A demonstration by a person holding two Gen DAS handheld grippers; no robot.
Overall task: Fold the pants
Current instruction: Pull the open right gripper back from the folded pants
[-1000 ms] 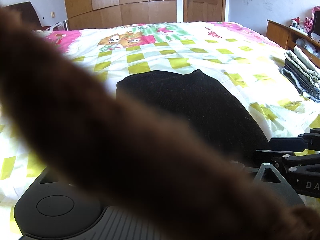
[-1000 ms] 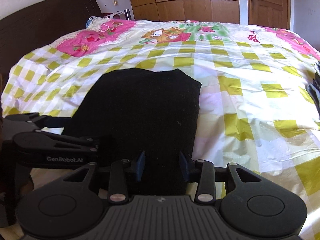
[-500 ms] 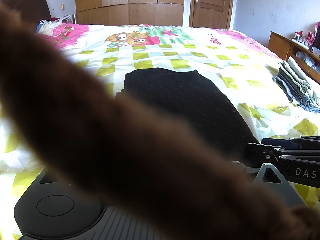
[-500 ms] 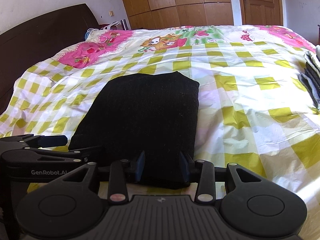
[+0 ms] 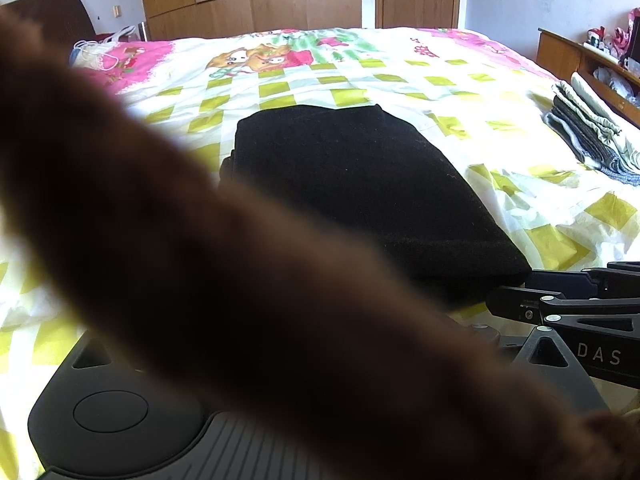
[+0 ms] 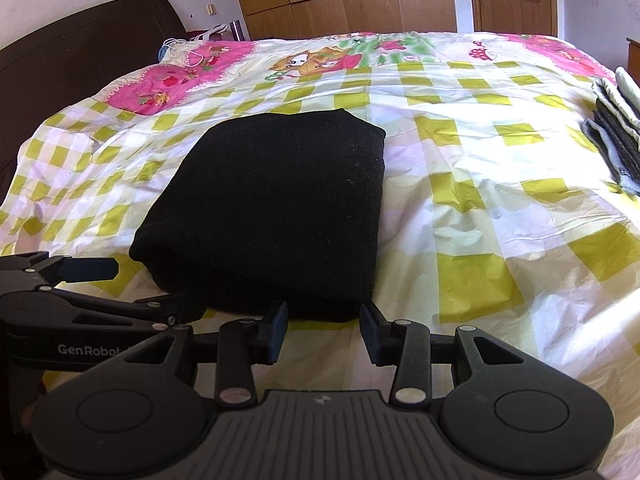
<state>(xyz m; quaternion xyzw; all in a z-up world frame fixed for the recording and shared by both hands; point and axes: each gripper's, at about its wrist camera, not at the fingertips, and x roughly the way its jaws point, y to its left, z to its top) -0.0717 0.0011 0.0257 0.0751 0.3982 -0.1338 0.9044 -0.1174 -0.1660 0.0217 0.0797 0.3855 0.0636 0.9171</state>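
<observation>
Both grippers are drawing back from a second ago, so the folded black knit pants [image 6: 276,208] are sitting further ahead of me and a strip of bare sheet is showing in front of my right gripper [image 6: 324,330]. Its jaws are standing apart, holding nothing, just short of the near folded edge. My left gripper [image 6: 120,286] is lying just beside that edge at the near left corner; from the right wrist view its fingers seem spread and empty, though a blurred brown fuzzy sleeve [image 5: 224,280] is blocking its own camera. The pants are resting as a thick rectangle on the yellow-checked cartoon bedsheet [image 6: 480,208]. Beyond, a stack of folded grey and cream clothes [image 6: 614,136] is sitting well apart. If I drag a finger back carelessly, it could be catching the bottom layer and pulling the fold open.
</observation>
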